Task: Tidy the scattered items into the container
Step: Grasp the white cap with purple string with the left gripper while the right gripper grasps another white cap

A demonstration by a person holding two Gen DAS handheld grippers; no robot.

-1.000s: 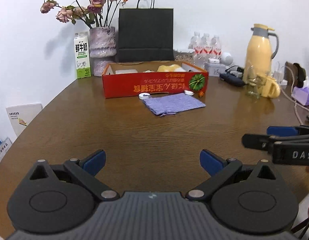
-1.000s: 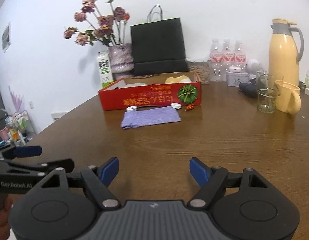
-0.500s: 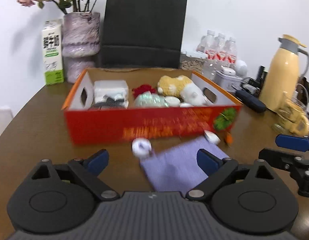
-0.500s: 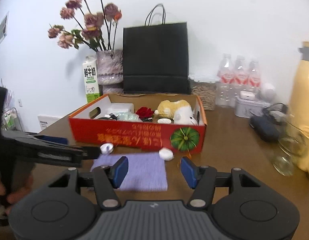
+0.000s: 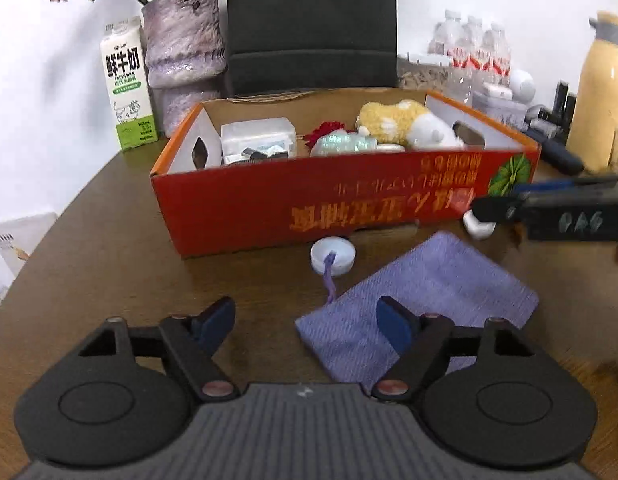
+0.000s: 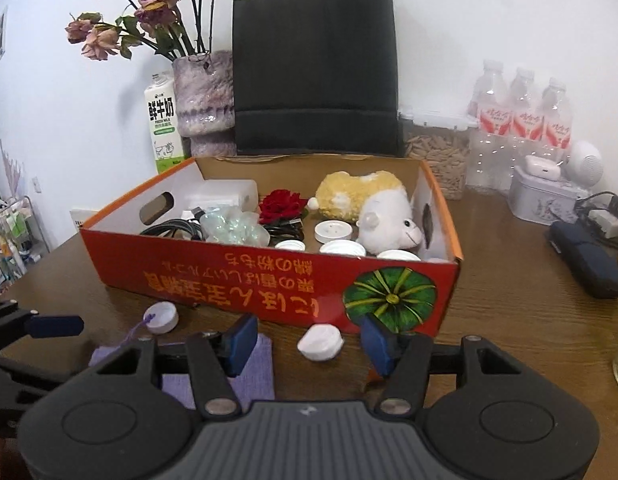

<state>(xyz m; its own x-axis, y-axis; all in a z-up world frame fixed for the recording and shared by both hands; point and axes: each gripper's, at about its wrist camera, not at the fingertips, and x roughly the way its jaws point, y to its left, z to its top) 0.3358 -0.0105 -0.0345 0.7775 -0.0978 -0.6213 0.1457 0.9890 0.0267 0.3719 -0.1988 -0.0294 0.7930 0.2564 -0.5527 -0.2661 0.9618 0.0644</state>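
While both grippers' fingers gape, only right wrist view shows caps (image 6: 333, 231) inside box (image 6: 245, 276)

milk carton (image 5: 126, 92) reading "鲜牛奶", "FRESH MILK"

Bright even indoor light, soft shadows, fisheye-bent edges, slight motion blur

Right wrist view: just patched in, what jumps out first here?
The red cardboard box dominates mid-table, already holding a plush sheep, a red rose and several white caps. Still on the table before it lie a purple cloth pouch and two white caps, one right between the open right gripper fingers.
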